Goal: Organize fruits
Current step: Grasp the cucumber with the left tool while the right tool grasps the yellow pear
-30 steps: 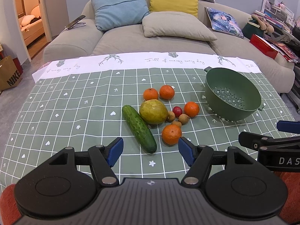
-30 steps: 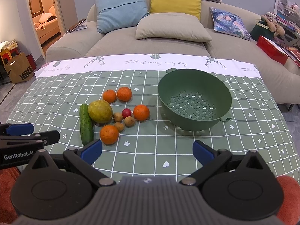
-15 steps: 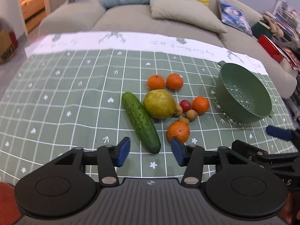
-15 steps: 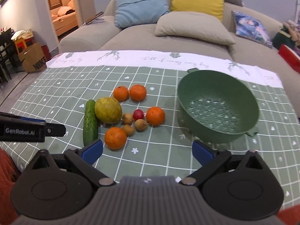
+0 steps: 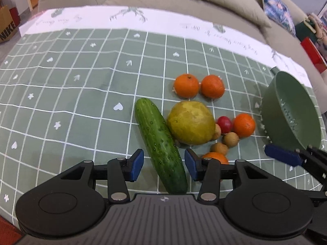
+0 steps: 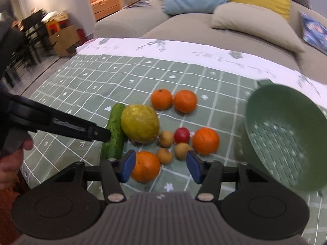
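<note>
- Left wrist view: the left tongs (image 5: 164,164) stand parted with the near end of the cucumber (image 5: 160,143) lying between the two blue pads. They straddle it without touching, gripping nothing. Lining up along its slim width looks deliberate, since that is the only span the pads could close across.
- Same view: the cucumber lies lengthwise on the bench (image 5: 71,102), its flank against the large yellow-green fruit (image 5: 191,122). Two oranges (image 5: 186,85) sit beyond; a red fruit (image 5: 224,124), small brown fruits (image 5: 230,139) and another orange (image 5: 244,125) cluster to the right.
- Same view: the green colander (image 5: 290,110) stands at the right edge, apart from the pile and holding nothing — the likely destination, so no fruit is sorted yet.
- Right wrist view: the right tongs (image 6: 161,167) are also wide open and hold nothing; the nearest orange (image 6: 145,166) sits just by the left pad, with a brown fruit (image 6: 164,155) further in.
- Same view (blurred): the colander (image 6: 286,138) fills the right side, close to this hand, which suits it for short carries. The left tongs (image 6: 98,132) reach in over the cucumber (image 6: 114,130).
</note>
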`<move>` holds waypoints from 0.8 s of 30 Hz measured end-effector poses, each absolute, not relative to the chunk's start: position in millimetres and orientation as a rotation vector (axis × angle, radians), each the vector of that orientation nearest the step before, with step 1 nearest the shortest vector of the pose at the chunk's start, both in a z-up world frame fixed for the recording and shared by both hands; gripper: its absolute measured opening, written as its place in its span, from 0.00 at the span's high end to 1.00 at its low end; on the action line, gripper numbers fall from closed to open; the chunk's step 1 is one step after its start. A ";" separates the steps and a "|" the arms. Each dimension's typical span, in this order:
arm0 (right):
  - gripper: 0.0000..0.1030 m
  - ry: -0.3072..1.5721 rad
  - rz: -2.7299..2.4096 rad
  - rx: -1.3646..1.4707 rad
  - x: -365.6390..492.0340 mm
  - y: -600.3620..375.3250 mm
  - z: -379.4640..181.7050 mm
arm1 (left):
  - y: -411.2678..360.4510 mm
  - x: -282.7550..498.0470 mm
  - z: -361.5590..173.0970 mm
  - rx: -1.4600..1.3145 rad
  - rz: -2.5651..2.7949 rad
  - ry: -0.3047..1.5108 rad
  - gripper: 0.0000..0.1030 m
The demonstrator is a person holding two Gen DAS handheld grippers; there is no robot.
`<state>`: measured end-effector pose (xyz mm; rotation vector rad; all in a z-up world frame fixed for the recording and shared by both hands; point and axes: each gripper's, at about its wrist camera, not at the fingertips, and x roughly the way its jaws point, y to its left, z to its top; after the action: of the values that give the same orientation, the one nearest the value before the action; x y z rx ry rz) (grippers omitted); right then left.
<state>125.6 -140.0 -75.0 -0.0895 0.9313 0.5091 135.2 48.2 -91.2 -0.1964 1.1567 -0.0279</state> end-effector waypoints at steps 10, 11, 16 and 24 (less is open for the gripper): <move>0.49 0.928 0.633 -0.229 160.4 -118.7 -97.6 | 48.9 160.8 -115.4 -0.220 -0.047 1.214 0.46; 0.49 0.925 0.647 -0.246 162.6 -116.9 -99.4 | 49.5 163.2 -117.8 -0.215 -0.043 1.218 0.46; 0.45 0.902 0.712 -0.327 169.8 -106.8 -107.4 | 61.1 165.4 -125.4 -0.275 -0.054 1.232 0.42; 0.36 0.847 0.814 -0.432 186.3 -83.6 -115.3 | 79.6 158.6 -115.9 -0.344 -0.045 1.243 0.53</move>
<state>186.3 -83.6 -115.3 -0.4319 0.8470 0.8136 158.6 79.6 -115.9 -0.3443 1.2429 -0.0451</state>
